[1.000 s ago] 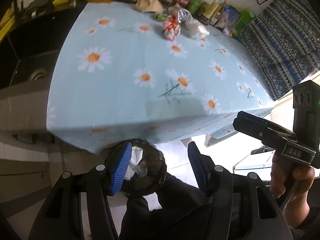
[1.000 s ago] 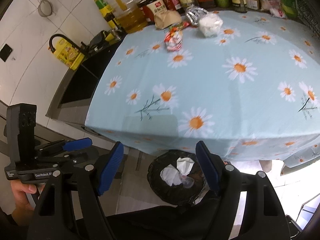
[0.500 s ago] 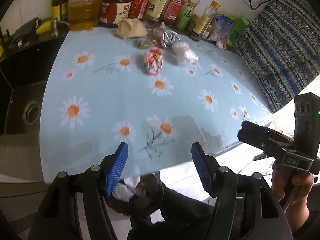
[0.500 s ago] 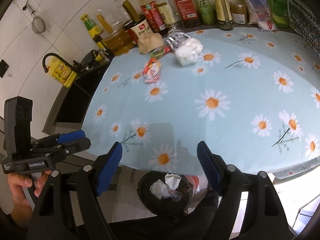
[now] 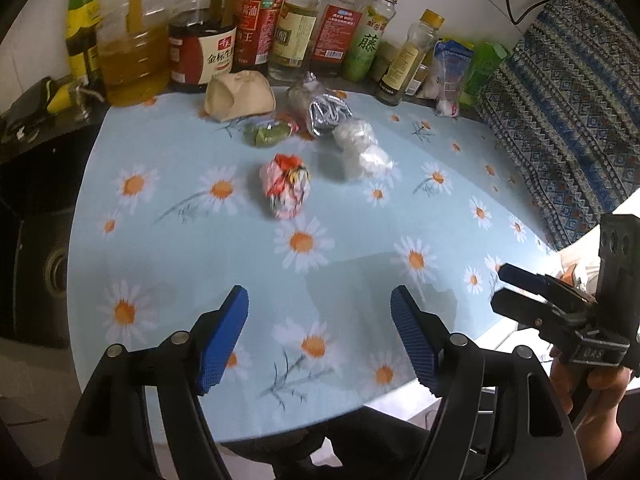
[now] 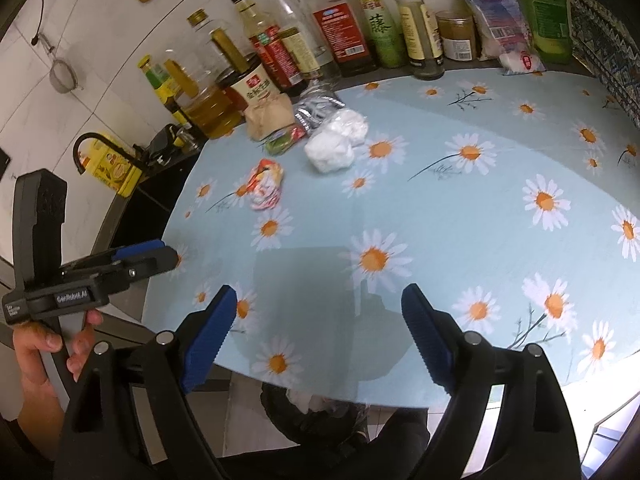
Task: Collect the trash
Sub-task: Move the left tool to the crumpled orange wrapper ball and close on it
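Crumpled trash lies at the far side of the daisy tablecloth point(image 5: 168, 248): a red-and-white wrapper point(image 5: 286, 186) point(image 6: 266, 184) nearest, white wads point(image 5: 362, 148) point(image 6: 336, 140), a silver foil wrapper point(image 5: 326, 114), a green wrapper point(image 5: 268, 134) and a brown paper bag point(image 5: 238, 96). My left gripper point(image 5: 319, 300) hovers over the near part of the table, its jaws opening with nothing between them. My right gripper point(image 6: 319, 296) hovers beside it, jaws also opening and empty. A black bin point(image 6: 316, 412) holding white tissue sits under the table's near edge.
A row of sauce and oil bottles point(image 5: 296, 20) lines the wall behind the trash, with packets point(image 6: 500, 12) at the right end. A dark sink counter point(image 5: 36, 184) lies left of the table, and a patterned fabric point(image 5: 568, 112) on the right.
Both grippers have moved from above the bin at the table's edge forward over the tablecloth. Their jaws have spread wider. The trash pile looks closer.
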Available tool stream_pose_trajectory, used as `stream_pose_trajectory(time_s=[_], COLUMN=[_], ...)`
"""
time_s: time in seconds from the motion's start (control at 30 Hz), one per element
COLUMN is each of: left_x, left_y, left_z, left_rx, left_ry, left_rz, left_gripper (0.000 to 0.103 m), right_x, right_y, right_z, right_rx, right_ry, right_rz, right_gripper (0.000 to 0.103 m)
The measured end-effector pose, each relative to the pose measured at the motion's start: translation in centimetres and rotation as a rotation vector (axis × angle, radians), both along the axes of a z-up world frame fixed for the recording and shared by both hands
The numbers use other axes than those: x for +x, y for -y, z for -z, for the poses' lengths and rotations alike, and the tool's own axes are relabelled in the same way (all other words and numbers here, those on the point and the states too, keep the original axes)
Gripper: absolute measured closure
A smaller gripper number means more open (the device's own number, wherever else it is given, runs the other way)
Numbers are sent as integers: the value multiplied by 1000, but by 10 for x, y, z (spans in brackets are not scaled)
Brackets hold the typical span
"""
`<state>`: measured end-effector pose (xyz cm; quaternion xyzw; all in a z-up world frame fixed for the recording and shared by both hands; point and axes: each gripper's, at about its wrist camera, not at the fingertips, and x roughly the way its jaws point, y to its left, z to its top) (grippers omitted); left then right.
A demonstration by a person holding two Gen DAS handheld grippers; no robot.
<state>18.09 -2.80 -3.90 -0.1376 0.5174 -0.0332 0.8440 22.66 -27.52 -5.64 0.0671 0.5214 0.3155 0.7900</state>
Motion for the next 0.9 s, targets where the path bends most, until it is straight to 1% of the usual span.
stream_pose_trajectory(time_s=[0.13,0.2,0.27,0.37,0.43,0.6,0.67,0.9], left_x=[23,37,46,62,70,95,102,126], left_y=[-2,-3,-3,1,4,9,8,-2], left_z=[4,7,7,11,14,28,33,58], left_rx=[15,21,22,49,84,155,149,186], left_ry=[-11,-32,-28,-44,-50,-79,-90,-135], left_rz=[-12,-20,-17,-13,-10,-1,-2,-32], left_gripper=[31,31,31,31,31,29,26,27], right_x=[11,15,20,27,30,43,47,62], right_y=[9,12,16,22,25,30,32,34], right_z=[5,8,11,15,17,24,27,37], right_rx=[0,0,2,7,13,15,19,18], right_ry=[-18,-27,-34,-45,-52,-70,-78,-101], right_rz=[6,6,7,14,16,20,18,14], right_gripper=[19,19,19,19,19,18,18,18])
